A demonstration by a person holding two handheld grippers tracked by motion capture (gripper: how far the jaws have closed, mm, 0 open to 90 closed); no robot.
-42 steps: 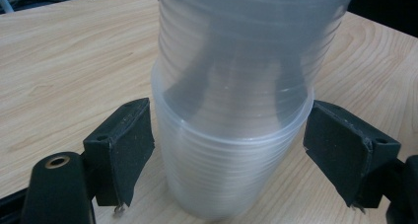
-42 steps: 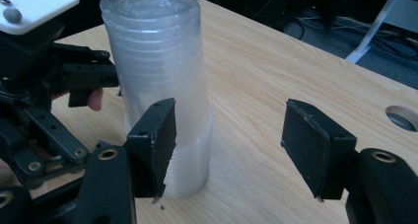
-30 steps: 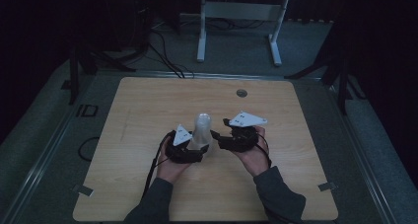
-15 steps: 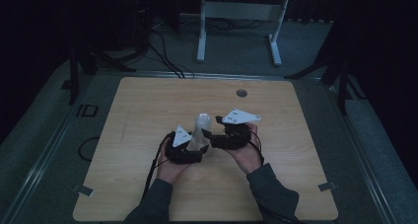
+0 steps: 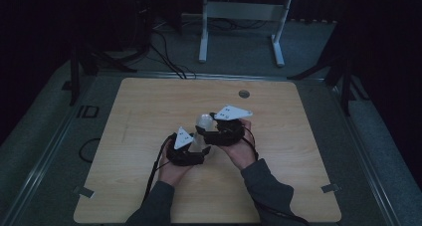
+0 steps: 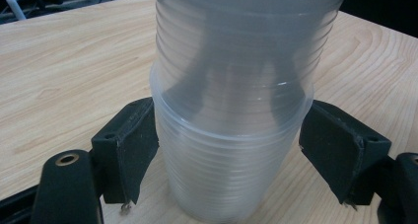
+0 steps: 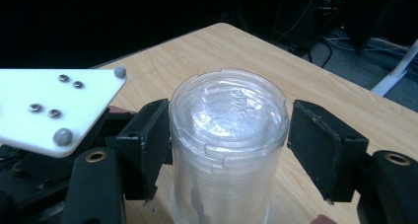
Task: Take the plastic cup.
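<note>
Clearly the work in hand is pulling cups apart from a nested stack of clear plastic cups (image 5: 203,134) that stands upside down near the middle of the wooden table (image 5: 149,106). From the high view the left gripper (image 5: 191,149) sits low at the stack's near side and the right gripper (image 5: 211,131) sits higher, close to the top, with both of the person's hands wrapped round the tools.

Seen from the left gripper view, the left gripper (image 6: 229,150) has its jaws on either side of the wider lower section (image 6: 229,169), just under the rim where the upper cups step inward. The left jaw touches the wall; the right jaw stands slightly off it, so the jaws are apart and not clamped.

Seen from the right gripper view, the right gripper (image 7: 229,145) has its jaws straddling the upper cups (image 7: 229,130) just below the closed top. The left jaw is against the plastic, the right one shows a gap, so these jaws are also apart.

My reading is that the step is the positioning before the split: low tool to anchor, high tool to lift. The next move likely calls for both pairs of jaws to close gently, since thin plastic buckles easily, then a straight upward pull with the right while the left holds the base down. A tilted pull could jam the cups or tip the stack
</note>
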